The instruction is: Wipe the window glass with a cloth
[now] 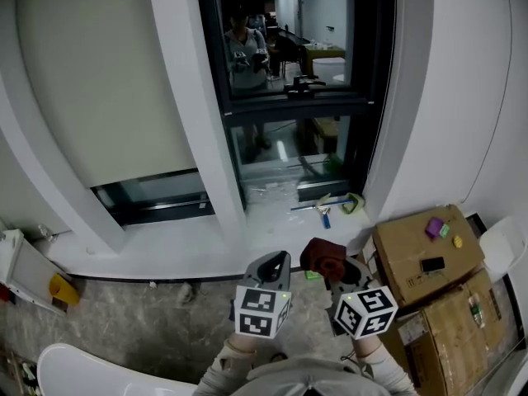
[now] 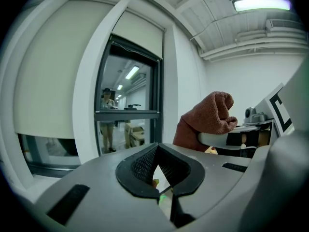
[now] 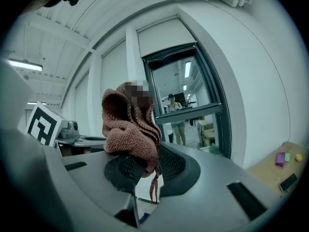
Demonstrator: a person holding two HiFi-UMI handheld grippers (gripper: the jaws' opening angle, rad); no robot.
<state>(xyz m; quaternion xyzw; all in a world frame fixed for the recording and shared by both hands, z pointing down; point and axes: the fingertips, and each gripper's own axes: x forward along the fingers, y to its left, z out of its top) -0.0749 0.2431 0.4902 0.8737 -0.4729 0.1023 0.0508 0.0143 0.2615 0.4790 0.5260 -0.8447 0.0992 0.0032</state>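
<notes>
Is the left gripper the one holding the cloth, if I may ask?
No; the cloth is pinched in the right gripper, and the left gripper holds nothing.

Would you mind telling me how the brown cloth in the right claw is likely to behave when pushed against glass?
Probably floppy: the cloth bunches in folds above the right claw, a strand dangling below. Likely light and grippy, given its knitted texture; it should flatten rather than slide.

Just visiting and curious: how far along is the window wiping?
Done: the reddish-brown knitted cloth is already gripped in the right claw. In hand: both claws are held low, short of the dark-framed window glass; the left claw is shut and empty. Left: all the wiping, since the cloth touches no glass yet.
</notes>
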